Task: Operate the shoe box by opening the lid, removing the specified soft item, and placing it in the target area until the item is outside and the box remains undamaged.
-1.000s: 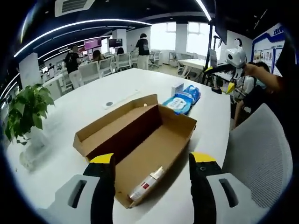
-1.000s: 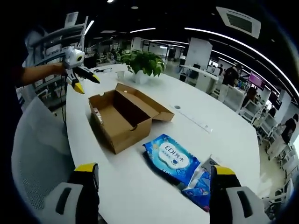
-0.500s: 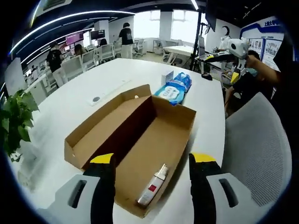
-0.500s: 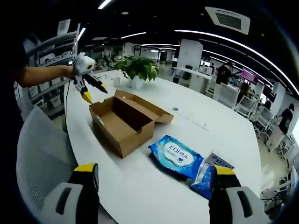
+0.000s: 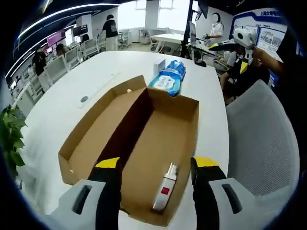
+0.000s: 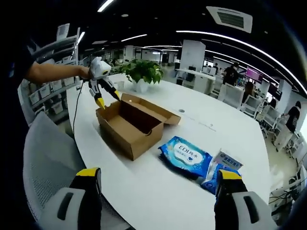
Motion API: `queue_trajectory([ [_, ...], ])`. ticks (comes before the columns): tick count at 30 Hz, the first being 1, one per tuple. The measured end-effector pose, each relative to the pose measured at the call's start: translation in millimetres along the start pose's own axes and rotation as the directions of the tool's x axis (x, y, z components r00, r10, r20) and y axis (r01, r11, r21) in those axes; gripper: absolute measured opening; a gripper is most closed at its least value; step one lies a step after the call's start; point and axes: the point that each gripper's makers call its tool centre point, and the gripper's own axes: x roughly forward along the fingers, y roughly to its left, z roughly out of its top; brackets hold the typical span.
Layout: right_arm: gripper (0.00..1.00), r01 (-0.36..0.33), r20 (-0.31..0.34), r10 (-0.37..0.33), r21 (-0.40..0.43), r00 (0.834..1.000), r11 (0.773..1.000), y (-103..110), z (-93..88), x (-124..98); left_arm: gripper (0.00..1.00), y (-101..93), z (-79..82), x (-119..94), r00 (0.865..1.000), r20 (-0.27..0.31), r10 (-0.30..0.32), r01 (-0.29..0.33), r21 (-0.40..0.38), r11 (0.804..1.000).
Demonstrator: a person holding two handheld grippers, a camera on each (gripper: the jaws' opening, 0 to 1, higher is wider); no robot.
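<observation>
While the left gripper point(image 5: 154, 165) hung over the near end of the box point(image 5: 168, 139), its jaws stood wide apart and held nothing. Between them, on the box floor, lay a small white tube point(image 5: 165, 188) with a red label, close to the near wall. It looked rigid, so I judge it was not the soft item of the task. The lid point(image 5: 98, 132) was already folded back flat on the surface point(image 5: 81, 81), beside the open box.

Beyond the far wall of the box lay a blue pack point(image 5: 168, 81) of wipes, already outside, with a small white carton point(image 5: 159, 65) next to it.

In the right gripper view, the right gripper point(image 6: 158, 179) was also wide open and empty, held well back from the things. The blue pack point(image 6: 186, 155) lay near it on the surface point(image 6: 144, 191), then the box point(image 6: 128, 125), and the left gripper point(image 6: 106, 96) above the far corner.

A risk from here: if the left gripper goes down steeply, a jaw could press the thin cardboard wall and bend or tear it. It could also take the tube by mistake.
</observation>
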Motion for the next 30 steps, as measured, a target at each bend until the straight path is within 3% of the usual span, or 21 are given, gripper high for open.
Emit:
queue_trajectory([
  [6, 1.0, -0.016, -0.034, 0.016, -0.003, 0.999, 1.0, 9, -12.8, -2, 0.54, 3.7, -18.4, 10, 0.992, -0.119, -0.028, 0.034, 0.047, 0.998],
  [15, 1.0, -0.003, -0.065, 0.003, 0.002, 0.998, 1.0, 8, -22.5, 0, 0.54, 2.2, -43.6, 24, 0.943, -0.322, -0.083, 0.136, 0.145, 0.98],
  [17, 1.0, -0.002, -0.071, 0.002, 0.007, 0.997, 1.0, 8, -24.2, 1, 0.53, 2.9, -43.9, 28, 0.937, -0.338, -0.087, 0.151, 0.167, 0.974],
  [18, 1.0, 0.0, -0.077, 0.001, 0.007, 0.997, 1.0, 9, -24.9, 1, 0.53, 2.0, -46.5, 28, 0.927, -0.362, -0.099, 0.176, 0.187, 0.967],
  [20, 1.0, -0.002, -0.08, 0.003, 0.007, 0.997, 1.0, 10, -26.0, 1, 0.55, 2.9, -47.9, 30, 0.92, -0.377, -0.103, 0.189, 0.197, 0.962],
  [25, 1.0, 0.006, -0.085, -0.004, 0.024, 0.996, 1.0, 10, -28.8, 1, 0.54, 2.8, -56.0, 36, 0.888, -0.441, -0.13, 0.251, 0.227, 0.941],
  [30, 1.0, 0.017, -0.1, -0.013, 0.034, 0.995, 0.999, 7, -34.0, 2, 0.52, 4.6, -57.8, 43, 0.873, -0.465, -0.146, 0.279, 0.231, 0.932],
])
